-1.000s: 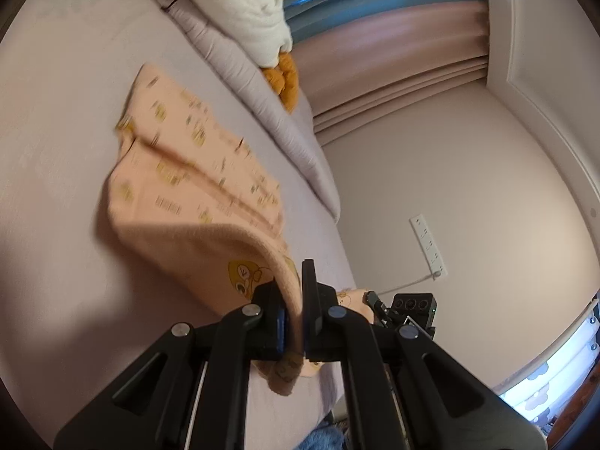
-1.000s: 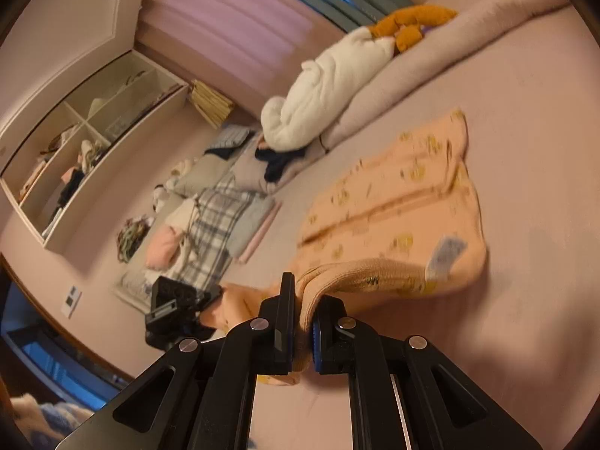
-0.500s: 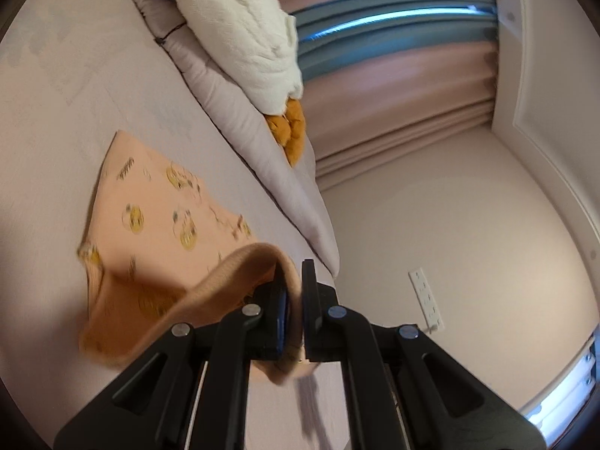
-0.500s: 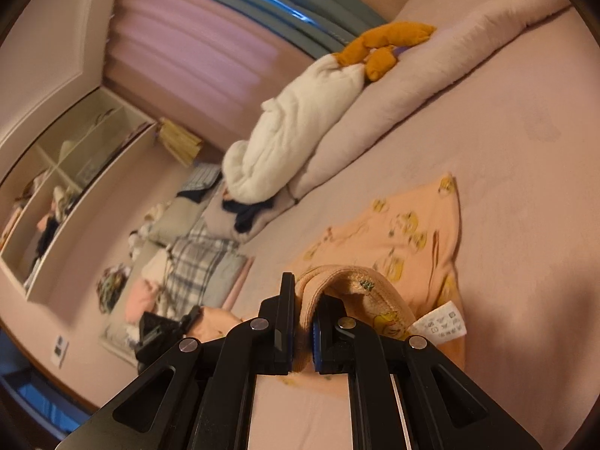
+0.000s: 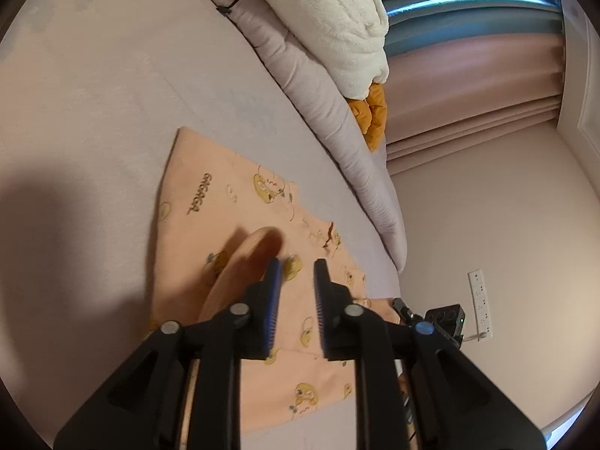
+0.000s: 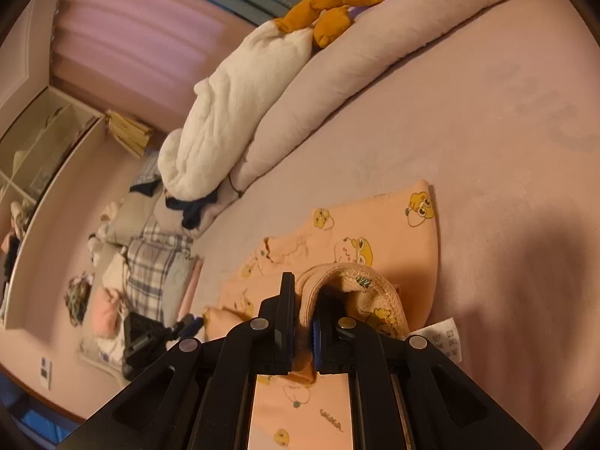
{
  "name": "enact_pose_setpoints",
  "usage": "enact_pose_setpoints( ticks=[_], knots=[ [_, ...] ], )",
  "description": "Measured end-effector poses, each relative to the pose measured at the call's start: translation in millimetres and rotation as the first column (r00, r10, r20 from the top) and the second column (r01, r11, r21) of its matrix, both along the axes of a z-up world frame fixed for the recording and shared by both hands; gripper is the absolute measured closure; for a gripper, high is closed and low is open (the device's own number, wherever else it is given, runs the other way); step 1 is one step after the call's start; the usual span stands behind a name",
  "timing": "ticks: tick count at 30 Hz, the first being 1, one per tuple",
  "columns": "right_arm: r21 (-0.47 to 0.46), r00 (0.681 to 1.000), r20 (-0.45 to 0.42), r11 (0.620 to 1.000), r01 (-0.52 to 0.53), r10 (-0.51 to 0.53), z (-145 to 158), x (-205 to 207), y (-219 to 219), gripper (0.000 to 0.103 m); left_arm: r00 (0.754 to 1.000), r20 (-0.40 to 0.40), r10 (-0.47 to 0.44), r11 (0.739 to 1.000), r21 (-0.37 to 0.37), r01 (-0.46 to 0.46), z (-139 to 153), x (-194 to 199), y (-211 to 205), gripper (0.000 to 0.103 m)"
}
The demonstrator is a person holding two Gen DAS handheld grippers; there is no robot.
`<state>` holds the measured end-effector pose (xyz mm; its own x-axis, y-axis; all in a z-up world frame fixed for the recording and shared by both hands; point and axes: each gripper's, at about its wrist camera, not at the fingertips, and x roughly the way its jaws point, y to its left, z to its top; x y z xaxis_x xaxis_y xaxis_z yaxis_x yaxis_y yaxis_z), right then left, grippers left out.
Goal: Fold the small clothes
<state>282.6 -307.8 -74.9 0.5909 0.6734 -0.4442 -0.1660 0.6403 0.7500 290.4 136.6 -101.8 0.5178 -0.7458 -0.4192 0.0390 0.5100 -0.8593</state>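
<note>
In the left wrist view, the left gripper (image 5: 296,273) hangs over a peach garment (image 5: 228,202) printed with yellow cartoon figures, which lies spread on the pinkish bed (image 5: 93,86). Its jaws are opening, with a clear gap and nothing pinched between them; a blurred ribbed hem (image 5: 243,262) sits just outside the left finger. A white plush blanket (image 5: 326,18) and an orange soft toy (image 5: 371,116) rest on the long bolster (image 5: 330,112) beyond. In the right wrist view, the right gripper (image 6: 302,300) is clamped on the garment's ribbed hem (image 6: 348,281), holding it raised above the rest of the cloth (image 6: 375,225), a white care label (image 6: 442,337) showing beside it. Folded clothes (image 6: 153,262) lie at the far left.
</note>
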Motion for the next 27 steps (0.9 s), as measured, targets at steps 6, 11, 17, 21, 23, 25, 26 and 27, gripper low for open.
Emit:
enact_pose_setpoints(
  ticks=[6, 11, 17, 21, 23, 25, 26, 27],
  knots=[
    [0.018, 1.0, -0.011, 1.0, -0.002, 0.003, -1.9, -0.3, 0.8, 0.093, 1.0, -0.005, 0.003, 0.999, 0.036, -0.003, -1.7, 2.3, -2.3, 0.062],
    [0.005, 1.0, -0.012, 1.0, -0.006, 0.006, 1.4, -1.2, 3.3, 0.093, 0.991, -0.045, -0.127, 0.99, 0.064, 0.13, -9.0, 7.1, -22.8, 0.064],
    [-0.012, 1.0, -0.021, 1.0, -0.014, 0.013, 1.1, -1.2, 4.8, 0.093, 0.982, -0.098, -0.16, 0.978, 0.116, 0.171, -16.3, 9.6, -29.7, 0.097],
    [-0.037, 0.999, -0.02, 0.999, -0.029, 0.028, 2.4, -0.7, 7.6, 0.093, 0.989, -0.074, -0.128, 0.992, 0.012, 0.129, -9.0, 10.8, -32.2, 0.102],
    [-0.018, 1.0, -0.009, 0.999, -0.029, 0.029, 5.5, 2.7, 8.5, 0.093, 0.997, -0.037, -0.067, 0.995, -0.073, 0.064, -3.0, 10.4, -26.2, 0.101],
    [0.007, 1.0, -0.008, 1.0, -0.016, 0.016, 6.2, 8.8, 8.1, 0.093, 0.999, 0.0, 0.04, 0.99, -0.134, -0.039, 1.2, 13.1, -19.6, 0.102],
    [0.024, 1.0, -0.009, 1.0, -0.007, 0.007, 5.7, 12.9, 7.9, 0.093, 0.997, 0.006, 0.083, 0.98, -0.183, -0.081, 0.3, 15.5, -15.3, 0.101],
    [0.039, 1.0, -0.016, 0.999, 0.01, -0.009, 4.7, 19.0, 7.4, 0.093, 0.993, 0.0, 0.115, 0.971, -0.213, -0.112, -1.6, 19.0, -12.7, 0.101]
  ],
)
